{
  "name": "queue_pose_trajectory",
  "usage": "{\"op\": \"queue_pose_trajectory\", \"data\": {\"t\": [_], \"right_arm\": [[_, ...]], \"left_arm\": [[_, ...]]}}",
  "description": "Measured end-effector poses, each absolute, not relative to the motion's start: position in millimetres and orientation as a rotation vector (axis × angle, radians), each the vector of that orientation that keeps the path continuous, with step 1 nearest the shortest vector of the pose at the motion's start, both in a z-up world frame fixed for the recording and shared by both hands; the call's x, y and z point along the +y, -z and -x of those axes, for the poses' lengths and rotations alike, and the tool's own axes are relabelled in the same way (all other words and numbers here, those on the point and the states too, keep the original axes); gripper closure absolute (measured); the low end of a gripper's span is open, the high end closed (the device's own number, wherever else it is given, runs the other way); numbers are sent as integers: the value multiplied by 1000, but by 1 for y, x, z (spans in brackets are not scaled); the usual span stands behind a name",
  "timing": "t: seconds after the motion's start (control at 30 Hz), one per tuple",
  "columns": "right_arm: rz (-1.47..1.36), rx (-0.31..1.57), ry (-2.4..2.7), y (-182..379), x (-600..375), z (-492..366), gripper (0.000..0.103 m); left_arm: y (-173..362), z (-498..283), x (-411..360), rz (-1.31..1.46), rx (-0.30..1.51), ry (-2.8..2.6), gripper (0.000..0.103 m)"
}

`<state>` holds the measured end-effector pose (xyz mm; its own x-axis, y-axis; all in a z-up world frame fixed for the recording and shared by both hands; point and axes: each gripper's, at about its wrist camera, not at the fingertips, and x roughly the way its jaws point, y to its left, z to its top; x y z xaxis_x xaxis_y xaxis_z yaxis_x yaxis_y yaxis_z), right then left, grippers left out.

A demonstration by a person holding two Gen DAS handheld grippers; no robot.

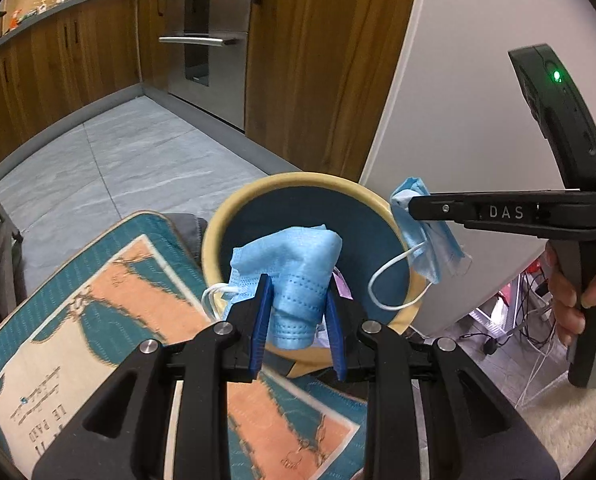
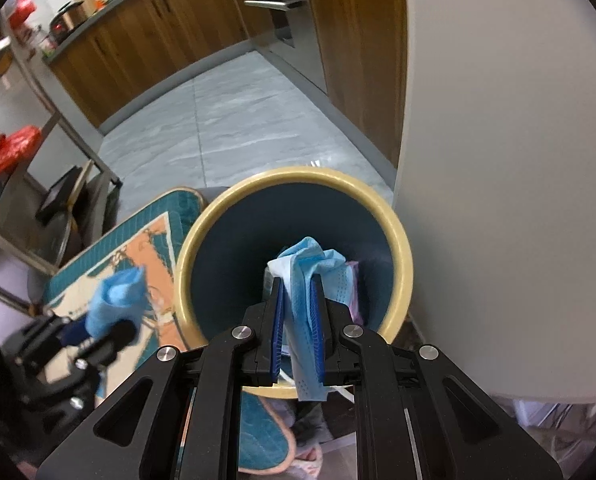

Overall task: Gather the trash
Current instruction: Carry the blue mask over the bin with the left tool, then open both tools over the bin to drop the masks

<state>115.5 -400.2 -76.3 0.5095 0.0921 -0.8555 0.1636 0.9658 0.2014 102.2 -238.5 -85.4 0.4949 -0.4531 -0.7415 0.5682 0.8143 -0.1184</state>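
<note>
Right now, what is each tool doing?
Left tool: shut on a blue face mask.
Right tool: shut on another blue face mask.

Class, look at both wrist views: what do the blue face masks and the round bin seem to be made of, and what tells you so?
Face masks, left-held and right-held: probably thin non-woven fabric, matte; they crumple softly, show stitched dotted lines and a white elastic loop.
Bin: likely moulded plastic; smooth, slightly glossy cream rim, dark blue inner wall. Ceramic cannot be ruled out.
</note>
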Motion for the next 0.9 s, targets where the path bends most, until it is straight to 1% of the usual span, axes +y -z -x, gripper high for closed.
{"op": "queue_pose_trajectory", "data": {"t": [0.17,0.37,0.57,0.7,0.73,0.77,0.83,0.9], "right_arm": [[-239,1071,65,87,-398,-124,89],[-221,1065,89,95,-396,-136,89],[-233,1077,101,101,-400,-138,89],[-255,1041,95,95,-400,-137,89],[-260,1031,89,93,-400,-137,89],[-263,1023,83,92,-400,-137,89],[-256,1008,81,89,-398,-136,83],[-255,996,82,86,-398,-135,79]], "left_arm": [[102,-111,-262,-184,869,622,77],[116,-127,-273,-188,886,595,77],[118,-128,-281,-182,865,597,77],[115,-128,-282,-173,833,601,77],[113,-128,-281,-164,825,603,75],[113,-128,-281,-161,825,605,74],[112,-127,-281,-163,822,605,71],[112,-126,-281,-164,824,605,70]]}}
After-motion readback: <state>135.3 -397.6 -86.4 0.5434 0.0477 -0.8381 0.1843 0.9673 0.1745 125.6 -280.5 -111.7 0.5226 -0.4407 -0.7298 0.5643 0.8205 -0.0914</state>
